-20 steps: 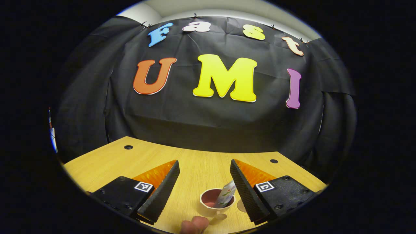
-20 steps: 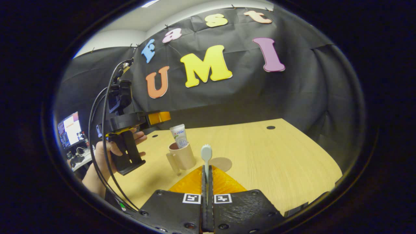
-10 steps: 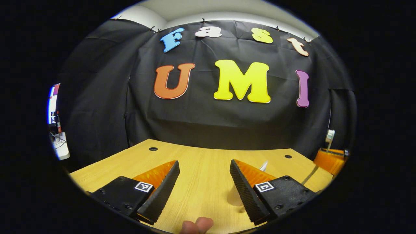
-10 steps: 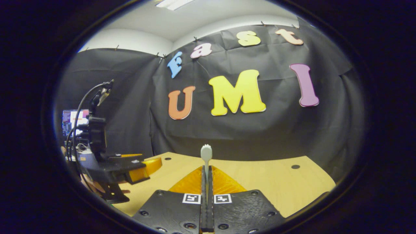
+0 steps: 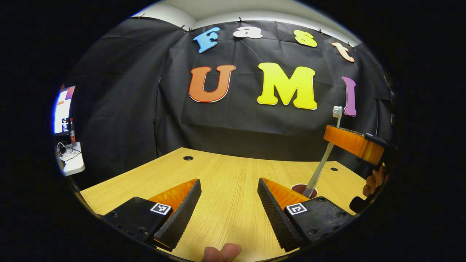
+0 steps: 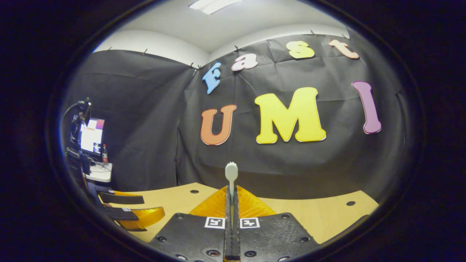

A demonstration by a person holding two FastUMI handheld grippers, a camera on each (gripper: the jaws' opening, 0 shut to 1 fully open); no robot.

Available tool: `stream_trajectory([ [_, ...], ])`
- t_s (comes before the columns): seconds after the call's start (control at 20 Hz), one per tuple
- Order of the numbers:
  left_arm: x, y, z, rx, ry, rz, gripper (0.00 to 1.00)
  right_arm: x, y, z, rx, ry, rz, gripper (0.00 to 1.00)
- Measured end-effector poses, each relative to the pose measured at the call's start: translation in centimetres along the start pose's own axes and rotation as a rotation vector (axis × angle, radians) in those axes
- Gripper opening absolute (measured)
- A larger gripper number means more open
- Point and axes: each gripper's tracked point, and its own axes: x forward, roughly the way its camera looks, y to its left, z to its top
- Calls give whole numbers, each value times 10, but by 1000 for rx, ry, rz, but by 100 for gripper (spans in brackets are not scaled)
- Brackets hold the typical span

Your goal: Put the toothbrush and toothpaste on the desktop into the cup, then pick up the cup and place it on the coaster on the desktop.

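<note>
Your right gripper [image 6: 231, 203] is clenched on the toothbrush [image 6: 231, 174], both fingers pressed flat against its handle, with the bristle head standing up past the tips. In the left gripper view that same gripper [image 5: 349, 142] now sits high at the right with the toothbrush [image 5: 322, 160] hanging down at a slant, and its lower end reaches into the mouth of the cup [image 5: 300, 189]. Half a second ago only the head of the brush and a corner of that gripper showed at the right edge there; a second ago you held the brush low, just short of the cup. So you have lifted it up and over, and the handle end is now at or just inside the rim; whether it touches the bottom is hidden behind your left gripper's finger.

Your left gripper [image 5: 229, 203] is released, its jaws wide apart over bare desktop [image 5: 225, 174], and it has swung leftward away from the cup, which now peeks out beside its right finger. The toothpaste stood in the cup a second ago; now that part of the cup is hidden. The coaster is hidden too.

I judge the brush nearly delivered: keep it over the mouth before you let go
</note>
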Motion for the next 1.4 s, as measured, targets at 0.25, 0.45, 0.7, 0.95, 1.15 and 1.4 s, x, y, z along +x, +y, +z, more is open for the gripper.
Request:
stream_trajectory([
  [0.25, 1, 12, 0, 1, -6, 22, 98, 18, -13, -18, 35, 37, -28, 0],
  [0.45, -1, 8, 0, -2, -4, 20, 99, 17, -14, -24, 47, 56, -1, 24],
  [0.7, -6, -4, 5, 11, -8, 9, 99, 3, -23, -5, 41, 12, -7, 91],
  [0.95, -13, -16, 17, 41, -30, 14, 98, -19, -37, 12, 39, -33, -35, 95],
  [1.15, -20, -35, 29, 36, -38, -12, 98, -47, -63, 20, 23, -54, -97, 96],
  [1.4, -29, -54, 47, 43, -23, -29, 98, -101, -98, 19, -24, -37, -153, 96],
])
